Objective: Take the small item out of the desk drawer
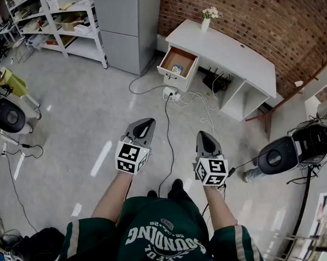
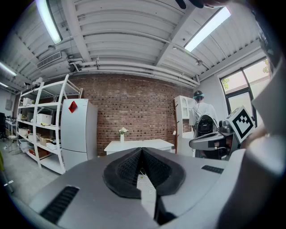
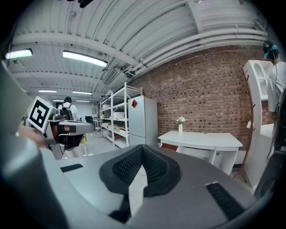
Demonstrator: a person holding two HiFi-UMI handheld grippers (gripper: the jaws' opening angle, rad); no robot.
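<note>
Your left tool (image 1: 145, 124) and right tool (image 1: 203, 134) both have their jaws pressed together on nothing, side by side in front of you. The small item (image 1: 176, 69) lies in the open drawer (image 1: 182, 56) of the white table (image 1: 230, 54), well apart from both tools, ahead and roughly between their lines, so neither is clearly nearer. Its long axis is too small to tell; you likely need to step closer first.

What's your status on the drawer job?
Left gripper, right gripper: jaws shut, empty. Small item in open drawer, not yet reached. Floor cables lie between.
</note>
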